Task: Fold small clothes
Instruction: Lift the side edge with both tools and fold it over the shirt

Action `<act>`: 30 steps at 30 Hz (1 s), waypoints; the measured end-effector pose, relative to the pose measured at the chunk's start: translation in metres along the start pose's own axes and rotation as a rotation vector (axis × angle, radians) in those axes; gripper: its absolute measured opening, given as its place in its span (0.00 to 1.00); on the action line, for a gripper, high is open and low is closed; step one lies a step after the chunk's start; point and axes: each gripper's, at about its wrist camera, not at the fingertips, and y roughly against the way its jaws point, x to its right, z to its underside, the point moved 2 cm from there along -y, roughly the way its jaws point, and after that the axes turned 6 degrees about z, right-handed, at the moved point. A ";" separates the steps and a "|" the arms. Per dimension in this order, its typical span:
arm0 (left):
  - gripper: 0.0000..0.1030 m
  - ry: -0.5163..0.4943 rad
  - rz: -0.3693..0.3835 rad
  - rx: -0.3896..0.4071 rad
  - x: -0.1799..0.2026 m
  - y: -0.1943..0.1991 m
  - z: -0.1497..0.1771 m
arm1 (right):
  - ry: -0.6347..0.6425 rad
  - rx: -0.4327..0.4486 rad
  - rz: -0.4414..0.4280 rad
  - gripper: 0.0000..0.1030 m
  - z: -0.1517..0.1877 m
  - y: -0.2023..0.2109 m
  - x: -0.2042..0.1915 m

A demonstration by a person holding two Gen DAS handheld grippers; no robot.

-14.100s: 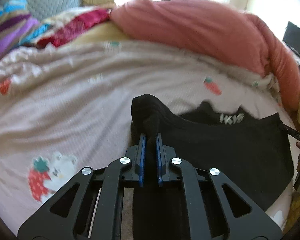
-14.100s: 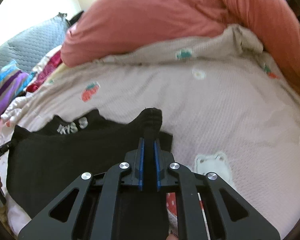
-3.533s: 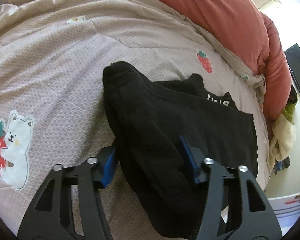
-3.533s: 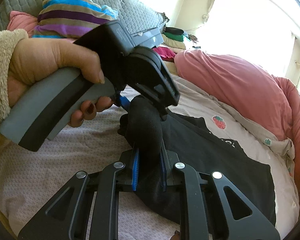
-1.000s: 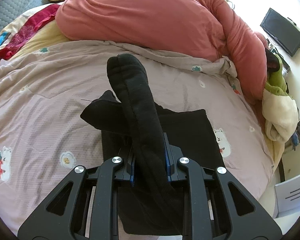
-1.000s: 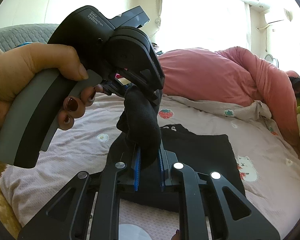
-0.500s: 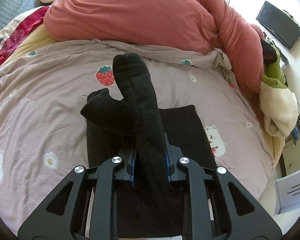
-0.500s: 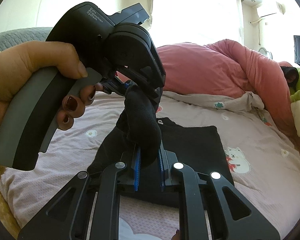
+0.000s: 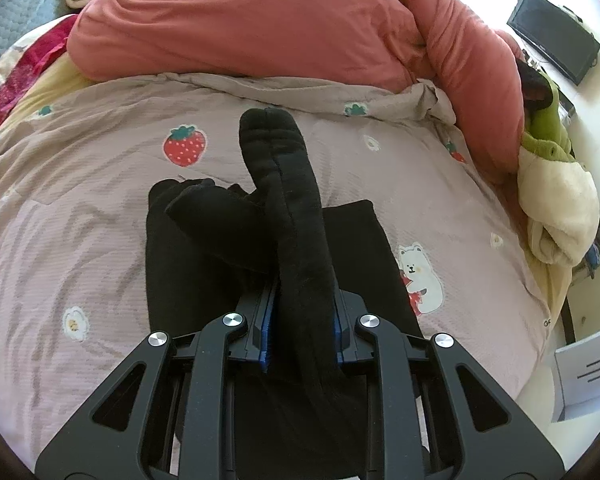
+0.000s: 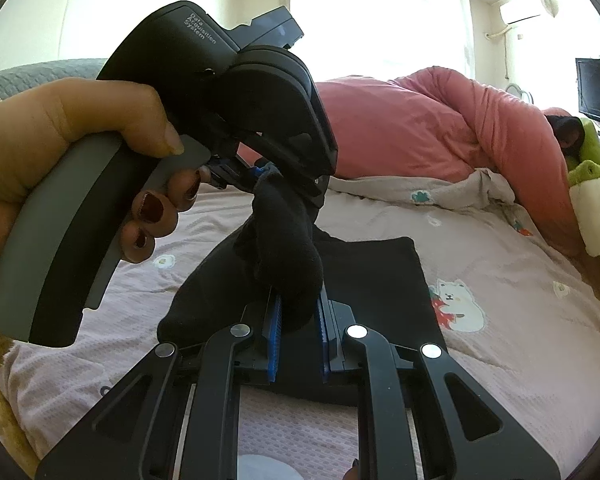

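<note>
Above the bedspread (image 9: 80,240) – both grippers, left (image 9: 302,320) and right (image 10: 298,320), clench the black garment (image 9: 296,216).

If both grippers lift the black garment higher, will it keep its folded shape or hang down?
The black garment probably sags: it bunches into a soft roll between the left gripper fingers. Its lower part lies limp on the bedspread, so it likely unfolds. It looks light; the right gripper pinches it easily.

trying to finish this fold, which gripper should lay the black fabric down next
Probably left: the left gripper clamps a long raised fold of the black garment above the flat part. The right gripper pinches only a bunched end.
</note>
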 end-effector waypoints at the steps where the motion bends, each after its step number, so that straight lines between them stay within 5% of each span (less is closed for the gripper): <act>1: 0.14 -0.002 0.000 -0.003 0.002 -0.002 0.000 | -0.002 -0.001 0.002 0.13 0.000 0.000 0.001; 30: 0.21 -0.009 0.020 -0.076 0.028 -0.048 0.002 | -0.080 -0.082 0.023 0.13 0.019 -0.018 0.034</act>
